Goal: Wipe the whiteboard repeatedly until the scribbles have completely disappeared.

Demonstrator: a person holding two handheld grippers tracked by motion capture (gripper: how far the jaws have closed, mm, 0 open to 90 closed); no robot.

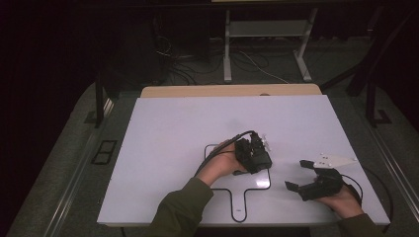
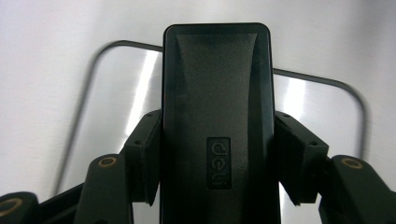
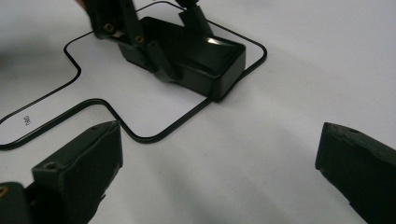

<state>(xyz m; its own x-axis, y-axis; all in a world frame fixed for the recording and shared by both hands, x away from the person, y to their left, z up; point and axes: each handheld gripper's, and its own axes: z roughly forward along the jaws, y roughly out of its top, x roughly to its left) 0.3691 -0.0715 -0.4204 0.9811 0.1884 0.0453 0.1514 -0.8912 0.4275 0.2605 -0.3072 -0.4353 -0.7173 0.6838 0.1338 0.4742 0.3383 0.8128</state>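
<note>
The left tool [image 2: 217, 154] grips a black box [image 2: 217, 107], seemingly resting inside the outline [image 3: 140, 135] on the tabletop [image 1: 173, 128]. The right tool [image 3: 219, 172] hovers with jaws wide apart.

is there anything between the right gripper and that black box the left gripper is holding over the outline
Nothing visible does. The right gripper hovers with open jaws over bare white table, and only that surface lies between it and the black box. The left gripper is shut on the box, its jaws at the box's sides, within the black outline.
</note>
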